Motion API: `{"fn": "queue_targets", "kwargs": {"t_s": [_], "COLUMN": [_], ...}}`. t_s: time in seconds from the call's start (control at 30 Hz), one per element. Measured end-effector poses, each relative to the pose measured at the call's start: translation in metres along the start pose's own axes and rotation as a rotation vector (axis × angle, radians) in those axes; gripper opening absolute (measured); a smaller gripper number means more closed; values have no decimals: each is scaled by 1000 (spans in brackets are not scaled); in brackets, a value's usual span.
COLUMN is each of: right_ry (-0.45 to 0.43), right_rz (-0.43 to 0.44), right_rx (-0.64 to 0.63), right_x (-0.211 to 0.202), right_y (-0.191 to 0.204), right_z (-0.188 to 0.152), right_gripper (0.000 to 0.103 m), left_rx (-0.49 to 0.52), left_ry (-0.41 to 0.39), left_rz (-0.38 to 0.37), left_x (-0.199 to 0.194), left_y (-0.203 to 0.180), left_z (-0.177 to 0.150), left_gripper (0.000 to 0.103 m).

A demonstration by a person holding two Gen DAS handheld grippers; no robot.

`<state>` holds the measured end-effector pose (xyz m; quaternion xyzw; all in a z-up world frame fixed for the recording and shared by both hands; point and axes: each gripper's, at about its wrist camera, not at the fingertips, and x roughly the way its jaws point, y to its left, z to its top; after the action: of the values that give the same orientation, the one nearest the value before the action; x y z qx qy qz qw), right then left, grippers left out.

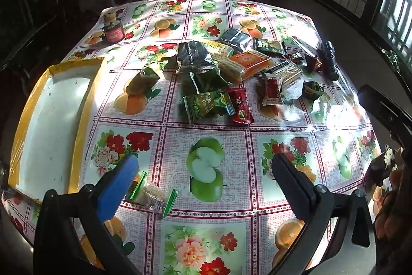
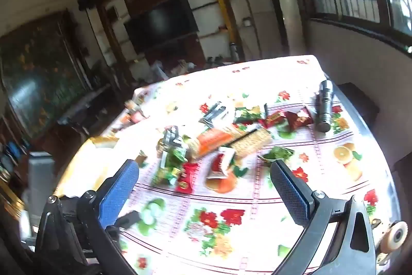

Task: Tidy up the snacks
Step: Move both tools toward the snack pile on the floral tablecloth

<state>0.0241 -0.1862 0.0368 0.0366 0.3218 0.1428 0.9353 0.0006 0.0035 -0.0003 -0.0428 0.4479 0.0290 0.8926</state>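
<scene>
**Snack pile mid-table, both claws wide and empty**

Floral oilcloth covers the table (image 1: 206,200), and a heap of snack packets (image 1: 231,74) lies past its middle. An orange wafer pack (image 1: 247,63) tops the heap, with a green pea packet (image 1: 208,103) and a red sachet (image 1: 240,107) at the near edge. The left gripper (image 1: 203,172) is spread wide with nothing between its jaws. Only the left wrist view shows a small green-edged packet (image 1: 154,195) just beside the blue pad, a white tray with yellow rim (image 1: 51,120) at left, and a pink-labelled jar (image 1: 113,31) at the far corner. The right gripper (image 2: 203,177) is likewise wide apart and holds nothing; its view is blurred, yet shows the same heap (image 2: 219,141) and, more plainly, a black flashlight (image 2: 325,105) at the heap's right end.
</scene>
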Motion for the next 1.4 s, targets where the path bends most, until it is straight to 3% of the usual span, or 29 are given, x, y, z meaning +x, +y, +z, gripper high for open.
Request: {"fn": "queue_targets", "kwargs": {"t_s": [0.07, 0.27, 0.53, 0.7, 1.07, 1.17, 1.3, 1.4], "right_ry": [54, 109, 122, 117, 113, 129, 152, 174], "right_rz": [-105, -252, -307, -301, -280, -240, -156, -92], "right_rx": [-40, -115, -166, -163, -157, -127, -66, -19], "right_x": [12, 33, 27, 23, 22, 26, 34, 43], "right_y": [-3, 3, 24, 26, 27, 21, 9, 0], "right_z": [-7, -21, -15, -13, -14, -16, -19, -22], "right_gripper": [102, 101, 101, 101, 101, 101, 100, 89], "left_rx": [-16, -31, -16, -15, -77, -73, -103, -95], "left_ry": [1, -11, -26, -27, 62, 31, 47, 70], "left_rz": [18, 48, 76, 72, -4, 11, 24, 26], "left_x": [2, 4, 0, -2, 7, 12, 25, 38], "left_y": [7, 19, 24, 25, 24, 32, 51, 58], "left_z": [1, 3, 6, 4, 0, 1, 4, 13], "left_gripper": [103, 103, 103, 103, 103, 103, 103, 103]}}
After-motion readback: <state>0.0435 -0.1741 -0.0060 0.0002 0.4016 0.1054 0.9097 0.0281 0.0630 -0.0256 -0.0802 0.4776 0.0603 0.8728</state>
